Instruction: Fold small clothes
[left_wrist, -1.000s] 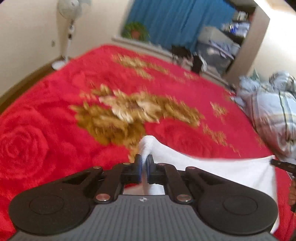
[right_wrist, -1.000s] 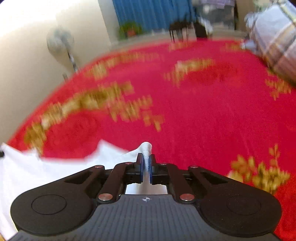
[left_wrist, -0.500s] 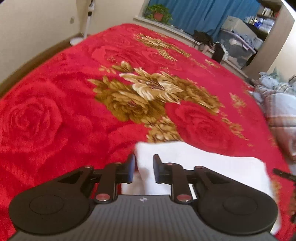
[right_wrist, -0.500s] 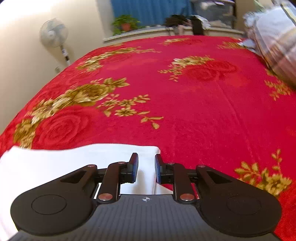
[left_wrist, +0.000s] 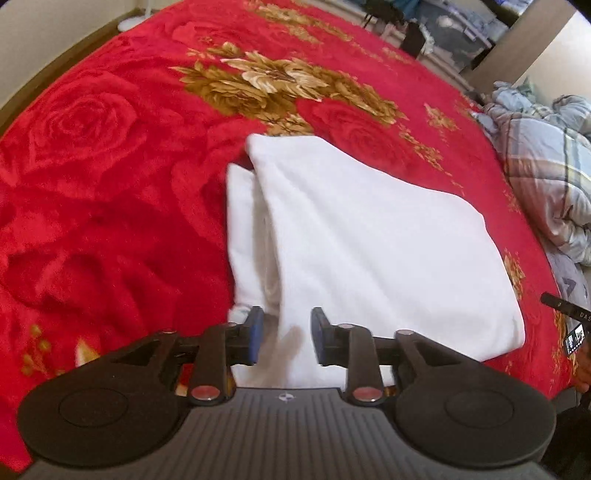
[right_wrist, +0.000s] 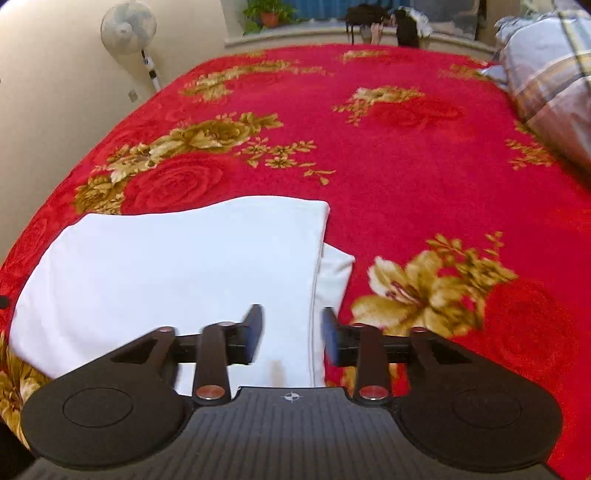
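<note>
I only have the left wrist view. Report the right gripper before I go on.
Observer: The right gripper is open. Its jaws have just been opening, and the right edge of the cloth shows between them, unpinched.
Operator: Describe that edge.
Observer: A lower layer sticks out past the top layer there, onto the blanket.
</note>
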